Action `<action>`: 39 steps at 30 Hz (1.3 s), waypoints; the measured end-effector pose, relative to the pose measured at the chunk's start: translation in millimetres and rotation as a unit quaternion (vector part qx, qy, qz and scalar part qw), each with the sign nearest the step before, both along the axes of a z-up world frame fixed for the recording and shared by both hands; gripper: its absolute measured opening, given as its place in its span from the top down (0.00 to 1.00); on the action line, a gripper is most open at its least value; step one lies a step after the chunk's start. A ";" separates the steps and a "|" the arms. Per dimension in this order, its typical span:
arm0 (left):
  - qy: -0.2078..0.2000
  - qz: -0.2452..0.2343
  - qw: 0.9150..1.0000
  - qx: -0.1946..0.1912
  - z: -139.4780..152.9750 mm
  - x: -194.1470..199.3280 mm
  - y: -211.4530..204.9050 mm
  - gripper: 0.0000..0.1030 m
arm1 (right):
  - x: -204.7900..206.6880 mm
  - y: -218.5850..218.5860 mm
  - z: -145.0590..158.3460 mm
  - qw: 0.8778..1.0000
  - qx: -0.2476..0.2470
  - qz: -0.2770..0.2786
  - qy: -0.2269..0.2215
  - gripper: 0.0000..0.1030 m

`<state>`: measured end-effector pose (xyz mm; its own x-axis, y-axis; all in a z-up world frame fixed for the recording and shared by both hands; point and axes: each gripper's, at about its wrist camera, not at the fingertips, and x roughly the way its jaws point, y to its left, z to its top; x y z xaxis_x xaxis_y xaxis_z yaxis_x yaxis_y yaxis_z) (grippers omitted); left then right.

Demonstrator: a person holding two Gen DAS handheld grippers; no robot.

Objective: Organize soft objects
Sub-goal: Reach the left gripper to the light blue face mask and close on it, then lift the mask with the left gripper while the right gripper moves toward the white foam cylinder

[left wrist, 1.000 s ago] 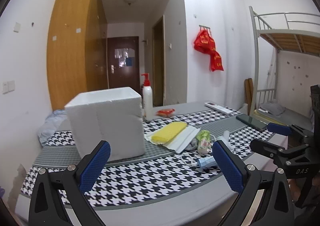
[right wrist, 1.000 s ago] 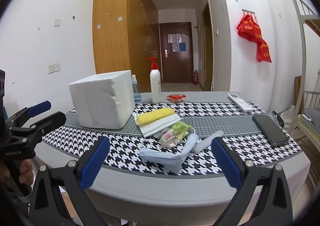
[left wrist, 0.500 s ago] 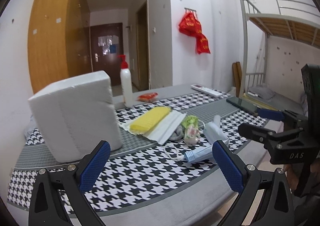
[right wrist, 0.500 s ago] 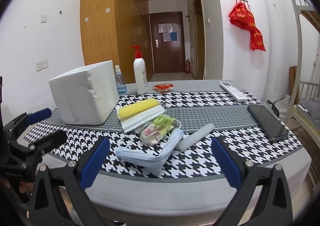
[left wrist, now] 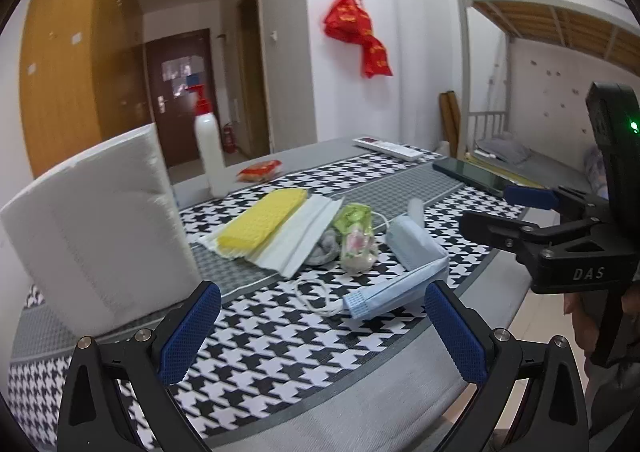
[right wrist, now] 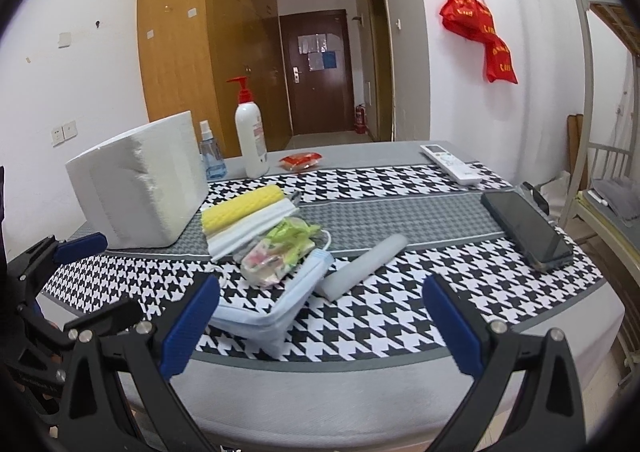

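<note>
Blue-padded, the left gripper [left wrist: 322, 326] hangs spread and empty before the blue face mask [left wrist: 394, 290] at the table's [left wrist: 360, 384] near edge, likely lining up. From the right wrist, the right gripper [right wrist: 318, 326] gapes empty over that mask [right wrist: 272, 308], beside the sponge [right wrist: 242, 207].

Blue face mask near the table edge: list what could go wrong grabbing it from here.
1. The blue face mask lies by the table edge; a nudge from either open claw could slide it off.
2. Its white ear loop trails loose and could snag.
3. The floral pouch leans against it and may get dragged along.
</note>
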<state>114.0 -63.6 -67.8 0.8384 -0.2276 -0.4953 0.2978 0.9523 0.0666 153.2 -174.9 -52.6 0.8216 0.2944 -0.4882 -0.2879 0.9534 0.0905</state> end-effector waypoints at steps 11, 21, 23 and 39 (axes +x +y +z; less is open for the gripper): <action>0.037 -0.070 0.997 -0.002 -6.7 23.3 -26.1 0.01 | 18.2 -26.2 -8.7 0.999 0.014 -0.028 0.016 0.01; 0.078 -0.116 0.990 0.003 -18.5 39.7 -49.2 0.04 | 35.7 -45.6 -21.2 0.997 0.040 -0.041 0.043 0.01; 0.084 -0.121 0.989 0.005 -18.1 41.7 -50.4 0.06 | 39.3 -47.1 -23.1 0.997 0.048 -0.042 0.049 0.01; 0.156 -0.154 0.975 0.025 -36.5 59.0 -64.8 0.52 | 45.8 -45.0 -30.3 0.996 0.051 -0.041 0.065 0.01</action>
